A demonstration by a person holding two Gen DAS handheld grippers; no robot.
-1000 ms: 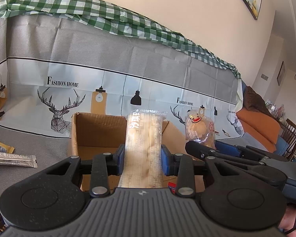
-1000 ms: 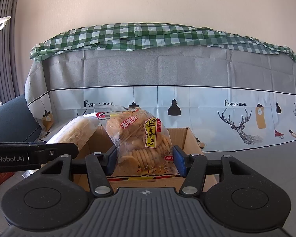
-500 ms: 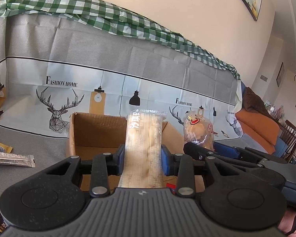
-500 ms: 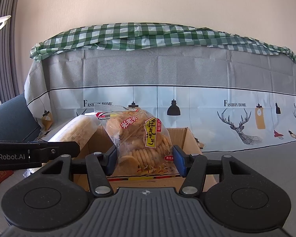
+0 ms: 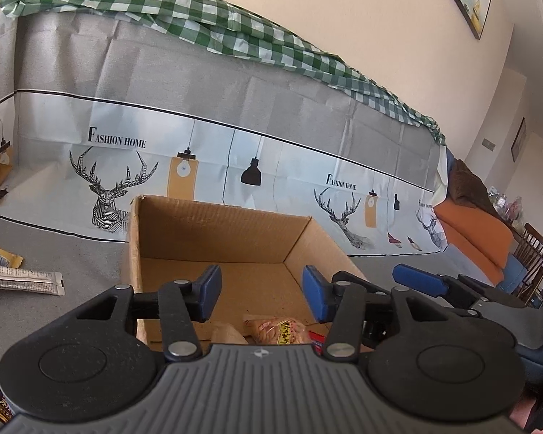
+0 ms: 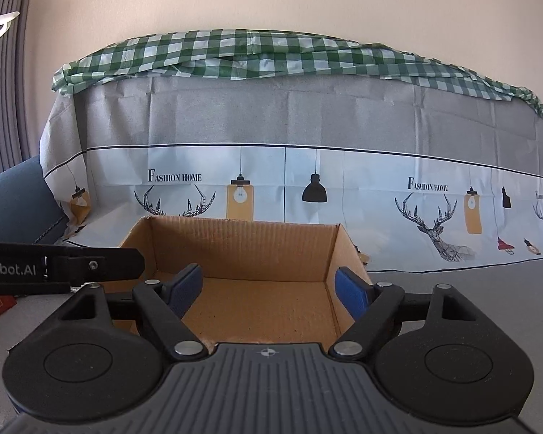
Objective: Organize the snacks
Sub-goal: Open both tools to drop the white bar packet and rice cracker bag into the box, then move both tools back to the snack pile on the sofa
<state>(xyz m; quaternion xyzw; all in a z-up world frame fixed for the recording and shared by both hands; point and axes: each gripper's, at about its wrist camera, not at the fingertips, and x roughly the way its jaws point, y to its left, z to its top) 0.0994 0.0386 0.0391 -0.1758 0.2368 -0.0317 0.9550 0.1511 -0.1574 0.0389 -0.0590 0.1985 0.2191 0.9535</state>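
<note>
Both snack bags had dropped from the jaws since the earlier frames, and both grippers were opening with nothing between their blue pads. One open cardboard box (image 5: 213,238) sat on a grey cloth-covered surface (image 5: 72,264), its long axis running away from the cameras toward a draped backdrop (image 6: 307,115) printed with deer and lamps, topped by one green checked cloth (image 6: 271,54). Inside the box, at its near end, lay two bags: a rice cracker bag (image 5: 278,331) lying flat and a paler packet (image 5: 228,332) touching it. The left gripper (image 5: 260,289) and right gripper (image 6: 268,289) hovered over the box. Left of it lay one silver packet (image 5: 21,280) and one yellow packet (image 5: 1,256).
</note>
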